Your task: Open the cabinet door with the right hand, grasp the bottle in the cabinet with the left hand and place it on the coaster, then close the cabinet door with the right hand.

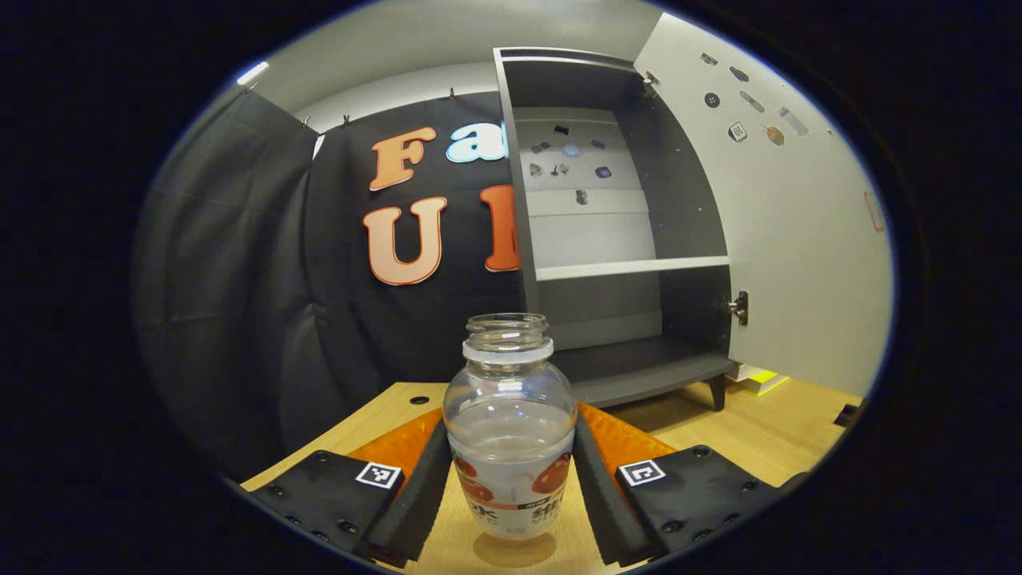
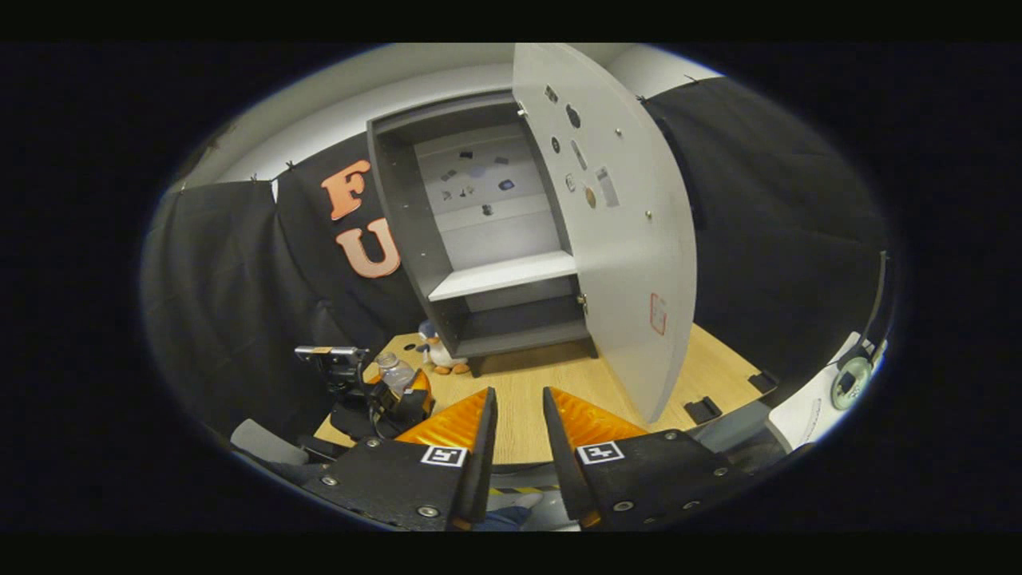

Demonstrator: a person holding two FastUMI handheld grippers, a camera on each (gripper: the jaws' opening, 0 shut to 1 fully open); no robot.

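Both fingers of my left claw [image 1: 511, 471] clamp the bottle [image 1: 509, 435] at lower centre, around its belly. Smooth, partly filled, uncapped: slippery, spillable. My right claw [image 2: 519, 435] hangs empty, slightly parted.

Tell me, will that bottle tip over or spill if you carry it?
Probably light: the clear bottle looks only partly filled. It has no cap, so tilting could spill. Its rounded sides may be slippery, though the left tool grips it on both sides.
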